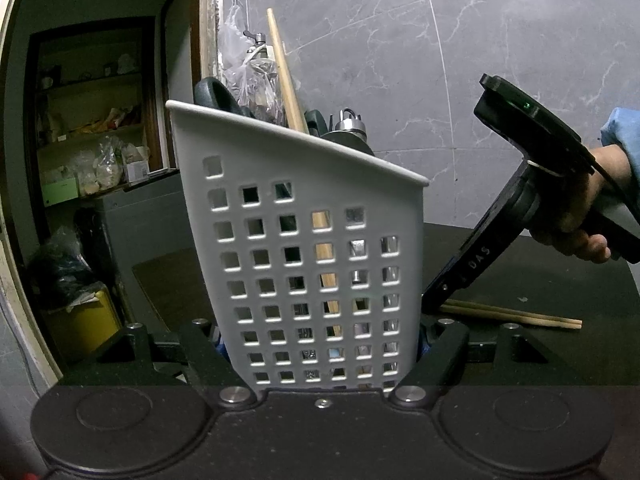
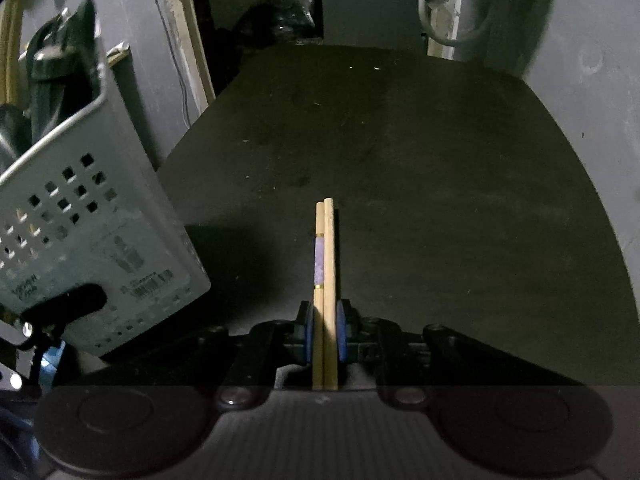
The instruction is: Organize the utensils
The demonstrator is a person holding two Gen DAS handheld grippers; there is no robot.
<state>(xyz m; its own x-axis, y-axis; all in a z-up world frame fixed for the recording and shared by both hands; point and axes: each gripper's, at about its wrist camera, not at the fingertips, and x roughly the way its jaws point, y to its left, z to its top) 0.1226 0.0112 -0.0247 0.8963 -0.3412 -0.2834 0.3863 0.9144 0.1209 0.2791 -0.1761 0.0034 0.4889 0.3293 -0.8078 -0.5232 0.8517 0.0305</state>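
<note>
My left gripper is clamped on the white perforated utensil caddy, its black fingers pressed against both lower side walls, so the caddy fills the middle of my left wrist view and leans over to one side. Inside it I can see a long wooden stick poking above the rim, some dark handles and a shiny metal piece, with more wood and metal showing through the square holes. My right gripper is nearly closed, its blue pads squeezing a pair of wooden chopsticks that lie side by side on the dark tabletop and point straight away from the camera; one of them carries a pale purple band edged with thin gold rings. From the left side I see the same gripper slanting down toward the chopsticks just right of the caddy, with the person's hand wrapped round its handle and a blue sleeve behind. On that gripper's body I can read the letters "DAS". In the right wrist view the caddy's underside carries a barcode sticker and some print, but it is too blurred for me to read.
</note>
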